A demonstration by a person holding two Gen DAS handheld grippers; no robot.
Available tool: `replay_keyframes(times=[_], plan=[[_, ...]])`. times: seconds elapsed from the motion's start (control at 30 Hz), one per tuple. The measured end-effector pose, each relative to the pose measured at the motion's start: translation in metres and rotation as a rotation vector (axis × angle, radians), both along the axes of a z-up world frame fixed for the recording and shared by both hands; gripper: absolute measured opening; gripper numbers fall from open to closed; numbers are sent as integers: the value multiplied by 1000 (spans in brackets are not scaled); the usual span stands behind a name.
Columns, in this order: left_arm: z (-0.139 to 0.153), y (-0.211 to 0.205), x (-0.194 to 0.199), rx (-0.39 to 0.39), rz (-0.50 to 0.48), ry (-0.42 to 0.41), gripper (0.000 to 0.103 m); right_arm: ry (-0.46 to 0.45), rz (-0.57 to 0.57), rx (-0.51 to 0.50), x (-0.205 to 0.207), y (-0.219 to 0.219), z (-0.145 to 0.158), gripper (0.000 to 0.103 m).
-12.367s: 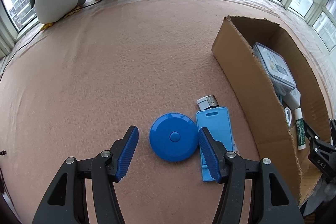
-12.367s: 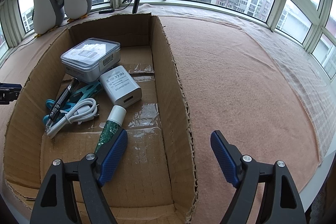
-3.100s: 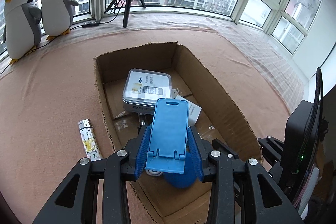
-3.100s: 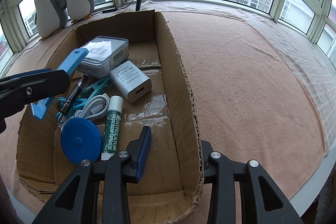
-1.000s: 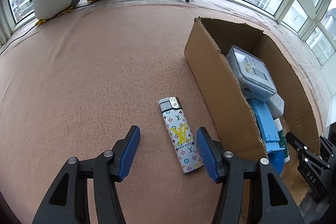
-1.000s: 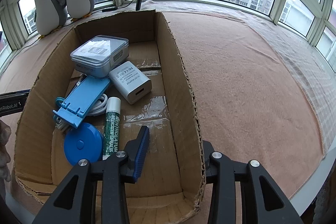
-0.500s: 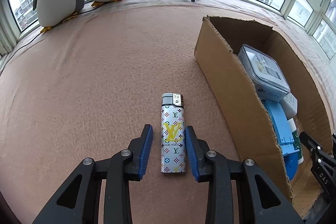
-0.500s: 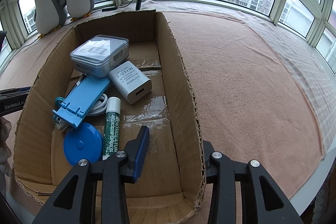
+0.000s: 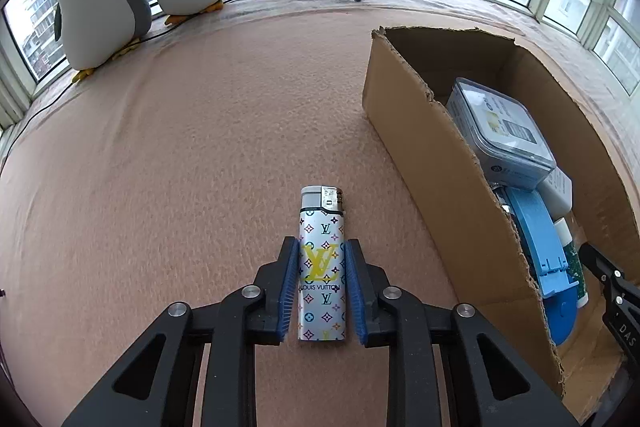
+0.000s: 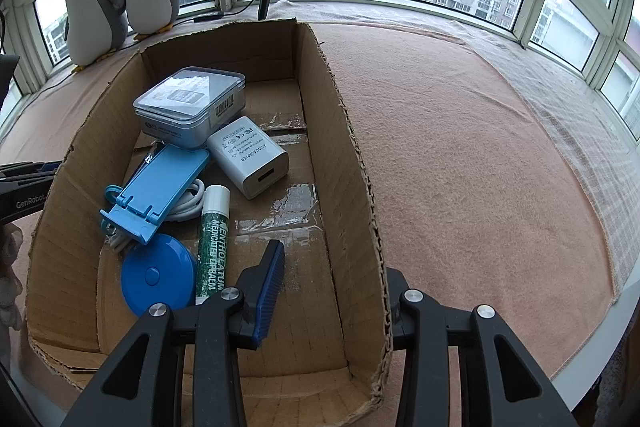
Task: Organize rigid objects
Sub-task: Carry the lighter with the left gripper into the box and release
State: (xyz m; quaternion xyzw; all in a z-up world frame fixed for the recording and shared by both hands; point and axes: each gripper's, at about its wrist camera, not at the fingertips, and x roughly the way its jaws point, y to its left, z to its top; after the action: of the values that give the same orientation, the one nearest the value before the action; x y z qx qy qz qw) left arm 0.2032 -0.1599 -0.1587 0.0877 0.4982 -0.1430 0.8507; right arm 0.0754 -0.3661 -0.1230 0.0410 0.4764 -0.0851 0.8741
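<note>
Silver lighter (image 9: 322,269) lies between the closing left gripper's (image 9: 322,291) pads on the cloth; right gripper (image 10: 332,291) clamps the box (image 10: 352,163) wall.

lighter (image 9: 322,263): glossy plastic, metal cap | box (image 9: 436,163): matt cardboard | table cover (image 9: 200,147): fuzzy cloth

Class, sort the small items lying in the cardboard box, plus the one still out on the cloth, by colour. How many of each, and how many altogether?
Blue: 2, phone stand and round tape measure
White: 2, charger and cable
Green: 1, lip balm
Clear: 1, plastic case
Patterned: 1, lighter
Total: 7
</note>
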Motion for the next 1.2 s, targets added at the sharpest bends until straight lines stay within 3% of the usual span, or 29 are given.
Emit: replay_keyframes(times=[0.67, 0.9, 1.2], plan=[[16, 63, -57, -256, 139, 10, 25, -3, -4, 0, 1, -2, -2, 36], [41, 62, -70, -290, 111, -31, 25, -4, -4, -2, 0, -3, -3, 36], [89, 22, -85, -313, 6, -100, 25, -4, -3, -6, 0, -2, -3, 36]])
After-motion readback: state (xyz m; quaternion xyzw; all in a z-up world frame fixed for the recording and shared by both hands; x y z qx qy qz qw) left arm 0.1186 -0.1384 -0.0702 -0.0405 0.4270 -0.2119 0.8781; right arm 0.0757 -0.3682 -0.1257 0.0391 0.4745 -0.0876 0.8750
